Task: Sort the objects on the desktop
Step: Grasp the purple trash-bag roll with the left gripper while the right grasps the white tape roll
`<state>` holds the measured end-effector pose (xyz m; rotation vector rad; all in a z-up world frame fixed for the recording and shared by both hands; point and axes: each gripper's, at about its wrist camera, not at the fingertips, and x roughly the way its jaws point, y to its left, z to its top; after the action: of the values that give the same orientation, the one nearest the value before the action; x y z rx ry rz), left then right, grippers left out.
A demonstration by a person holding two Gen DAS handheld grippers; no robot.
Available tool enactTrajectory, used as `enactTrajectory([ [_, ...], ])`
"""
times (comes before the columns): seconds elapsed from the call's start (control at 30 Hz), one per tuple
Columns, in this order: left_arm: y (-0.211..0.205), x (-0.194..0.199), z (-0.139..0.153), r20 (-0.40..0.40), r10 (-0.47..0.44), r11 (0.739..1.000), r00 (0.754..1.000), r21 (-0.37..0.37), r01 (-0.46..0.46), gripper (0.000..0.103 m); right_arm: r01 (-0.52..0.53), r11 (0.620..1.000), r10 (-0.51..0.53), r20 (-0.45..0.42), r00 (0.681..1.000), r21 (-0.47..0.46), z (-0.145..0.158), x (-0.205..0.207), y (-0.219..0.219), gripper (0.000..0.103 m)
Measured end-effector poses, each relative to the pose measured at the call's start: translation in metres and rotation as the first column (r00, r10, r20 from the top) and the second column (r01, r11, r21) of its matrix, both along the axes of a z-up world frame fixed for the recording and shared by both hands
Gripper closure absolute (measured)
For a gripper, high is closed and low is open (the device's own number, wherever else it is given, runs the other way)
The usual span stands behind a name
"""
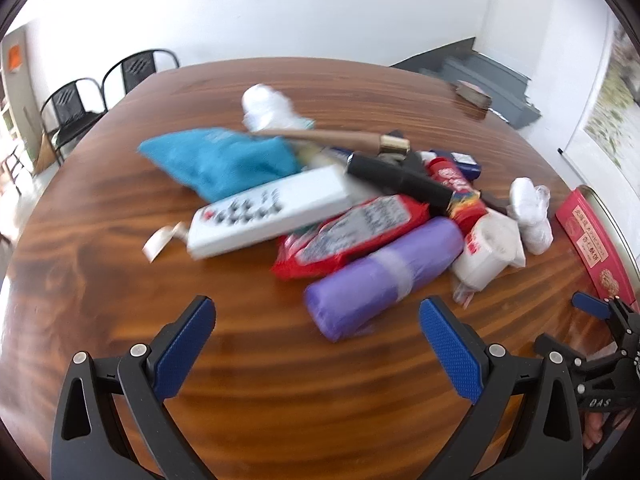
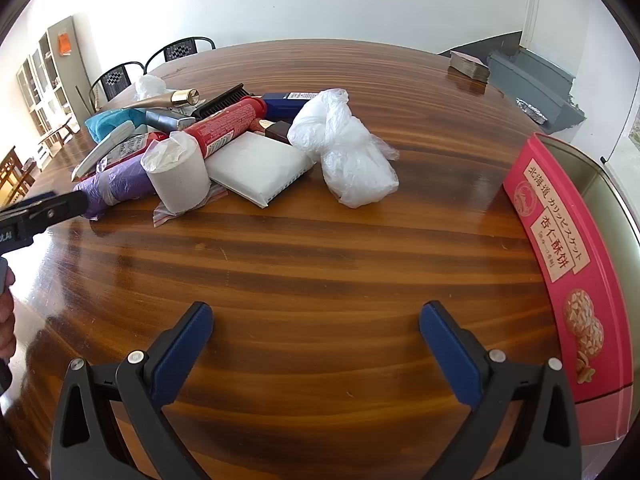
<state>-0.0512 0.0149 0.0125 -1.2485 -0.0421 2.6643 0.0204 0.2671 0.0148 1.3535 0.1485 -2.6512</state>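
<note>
Nearest in each wrist view, both claws are seen spread to their widest with nothing between the blue pads — the left claw (image 1: 316,320) and the right claw (image 2: 316,324) are each held above bare wood of the worktop (image 2: 300,264), tilted down toward it.

Just beyond the left claw, a purple roll (image 1: 380,276) is laid at the near edge of a heap of objects. Touching it on the far side, a red snack packet (image 1: 352,232) is found, and to its right a roll of white paper in a clear bag (image 2: 178,176). A white remote control (image 1: 268,210) is propped across the packet's left end, with a teal cloth (image 1: 220,160) behind it. To the left of the remote, a small pale strip (image 1: 160,240) lies apart on the wood.

Further into the heap, a flat white packet (image 2: 260,168) is set beneath a red tube (image 2: 228,124), and a crumpled clear plastic bag (image 2: 348,152) is placed at the heap's right. A black comb (image 2: 222,104), a gold-capped tube (image 2: 172,100) and a dark blue box (image 2: 288,102) are seen behind.

At the right edge of the worktop, well apart from the heap, a pink biscuit tin (image 2: 568,264) is stood open. At the far right corner a dark stack (image 2: 470,66) is seen — its nature cannot be told. Two black chairs (image 2: 176,52) are set past the far left edge.
</note>
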Motion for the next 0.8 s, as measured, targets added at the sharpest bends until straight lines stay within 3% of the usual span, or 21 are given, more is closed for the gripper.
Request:
enactTrajectory([
  [0.3, 0.026, -0.013, -0.003, 0.011, -0.099, 0.991, 0.995, 0.087, 0.098, 0.000, -0.009, 1.000, 0.009, 0.000, 1.000, -0.001, 0.001, 0.000, 0.000, 0.000],
  [0.47, 0.044, 0.002, -0.008, 0.027, -0.170, 0.984, 0.985, 0.055, 0.169, 0.000, -0.014, 1.000, 0.014, 0.001, 1.000, -0.002, 0.001, -0.001, -0.007, 0.000],
  [0.63, 0.063, 0.028, -0.010, 0.064, -0.263, 0.961, 0.963, 0.106, 0.255, 0.000, -0.038, 0.999, 0.038, 0.001, 0.999, -0.003, 0.001, 0.000, -0.007, 0.000],
  [0.8, 0.074, 0.036, -0.003, 0.030, -0.261, 0.962, 0.965, 0.088, 0.257, 0.000, -0.065, 0.997, 0.065, -0.004, 0.998, -0.044, 0.002, 0.003, -0.002, 0.000],
])
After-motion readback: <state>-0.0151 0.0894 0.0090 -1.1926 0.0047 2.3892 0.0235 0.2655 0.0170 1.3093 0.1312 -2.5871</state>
